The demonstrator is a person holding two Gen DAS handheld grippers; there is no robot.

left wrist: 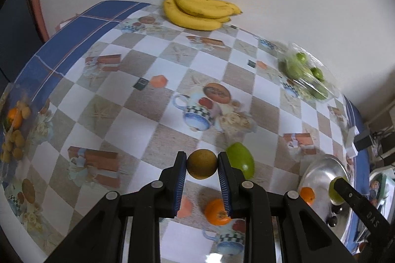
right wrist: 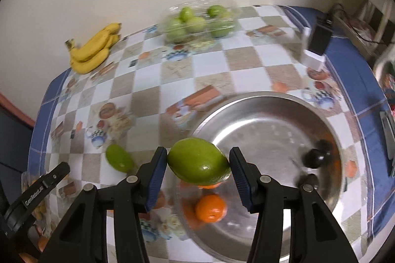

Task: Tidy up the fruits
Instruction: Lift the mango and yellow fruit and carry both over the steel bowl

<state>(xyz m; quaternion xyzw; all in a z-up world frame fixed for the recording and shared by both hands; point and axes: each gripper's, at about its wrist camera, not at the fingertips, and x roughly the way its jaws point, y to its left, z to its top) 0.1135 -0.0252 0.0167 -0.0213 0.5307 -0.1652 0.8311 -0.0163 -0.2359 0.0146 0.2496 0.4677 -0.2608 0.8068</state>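
Blue-bordered checked oilcloth [left wrist: 138, 99] covers the table, printed with jugs and parcels. At its far left edge in the left wrist view sits a clear pack [left wrist: 12, 129] of small tan fruit with one orange piece; it is too blurred to name them. At the back against the wall lies a bunch of bananas [left wrist: 197, 8]. Toward the middle, the left gripper [left wrist: 202, 167] is held above the cloth, its jaws pinching a round brown fruit [left wrist: 201, 164] between the blue pads. Just right of it a green mango [left wrist: 240, 159] lies on the cloth, and below, partly behind the right finger, an orange [left wrist: 216, 212]. Farther right at the back stands a clear tub of green fruit [left wrist: 305, 76].

In the right wrist view the same mango [right wrist: 119, 158] lies on the cloth to the left. The right gripper [right wrist: 198, 160] grips a second, larger green mango [right wrist: 198, 160] lengthwise, jaws spread about it with each pad against an end, over the near rim of a steel bowl [right wrist: 271, 99]. Inside the bowl sit an orange [right wrist: 211, 208] toward the near side and a few dark round fruit [right wrist: 316, 158] toward the right, perhaps plums. At the table's right rear corner a black block stands on a white box [right wrist: 313, 59].
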